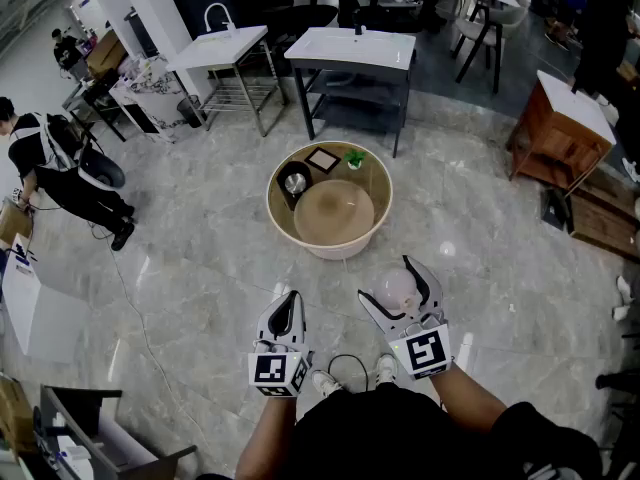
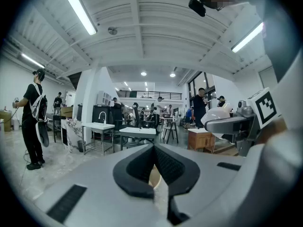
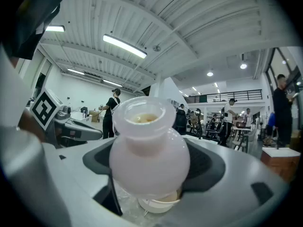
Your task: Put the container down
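The container (image 1: 396,288) is a white, round-bellied vase with a short wide neck. My right gripper (image 1: 392,280) is shut on its belly and holds it in the air above the floor, short of the low round table (image 1: 284,226). In the right gripper view the container (image 3: 149,150) fills the space between the dark pads (image 3: 208,167), its mouth pointing up. My left gripper (image 1: 289,300) hangs beside it to the left, shut with nothing in it. In the left gripper view its pads (image 2: 142,167) meet, and the container (image 2: 216,115) shows at the right.
The round table carries a wide beige dish (image 1: 333,213), a black cup (image 1: 295,182), a small frame (image 1: 322,159) and a little green plant (image 1: 354,158). Two white sink stands (image 1: 350,48) are behind it, a wooden cabinet (image 1: 560,133) at the right, a person (image 1: 50,168) at the left.
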{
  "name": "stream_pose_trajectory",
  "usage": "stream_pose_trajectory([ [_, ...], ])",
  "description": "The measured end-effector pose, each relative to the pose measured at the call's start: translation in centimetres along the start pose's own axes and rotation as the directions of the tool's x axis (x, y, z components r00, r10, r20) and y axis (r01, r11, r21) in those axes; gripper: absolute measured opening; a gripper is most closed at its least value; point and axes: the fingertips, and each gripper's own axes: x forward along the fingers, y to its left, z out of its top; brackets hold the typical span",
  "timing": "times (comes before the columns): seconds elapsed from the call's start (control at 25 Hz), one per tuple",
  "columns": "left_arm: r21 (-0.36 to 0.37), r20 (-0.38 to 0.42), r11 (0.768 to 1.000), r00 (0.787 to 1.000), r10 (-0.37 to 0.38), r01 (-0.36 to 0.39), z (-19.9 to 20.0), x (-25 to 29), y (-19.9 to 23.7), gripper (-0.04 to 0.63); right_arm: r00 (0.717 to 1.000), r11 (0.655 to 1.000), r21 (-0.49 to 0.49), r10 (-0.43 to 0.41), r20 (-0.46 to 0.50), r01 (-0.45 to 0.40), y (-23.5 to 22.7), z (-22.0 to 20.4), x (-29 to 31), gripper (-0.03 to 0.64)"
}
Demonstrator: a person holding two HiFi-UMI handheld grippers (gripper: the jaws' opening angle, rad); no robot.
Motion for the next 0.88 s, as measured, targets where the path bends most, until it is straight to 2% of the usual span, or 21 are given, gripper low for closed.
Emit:
stream_pose_trajectory([
  [0.4,0.032,0.012,0.999,1.000,-0.011,0.010,-0.1,-0.6,1.0,-0.008,1.000,0.999,-0.042,-0.006,0.017,0.007,1.6,0.3,0.2,0.407],
  [0.6,0.026,0.011,0.999,1.000,-0.023,0.022,-0.4,-1.2,2.1,-0.008,0.998,1.000,0.024,0.002,0.058,-0.003,3.0,1.5,0.8,0.407],
  [0.88,0.048,0.010,0.998,0.999,-0.043,0.043,-0.3,-2.7,5.3,-0.008,0.999,0.999,0.047,-0.024,0.043,0.022,5.5,1.9,2.7,0.406],
])
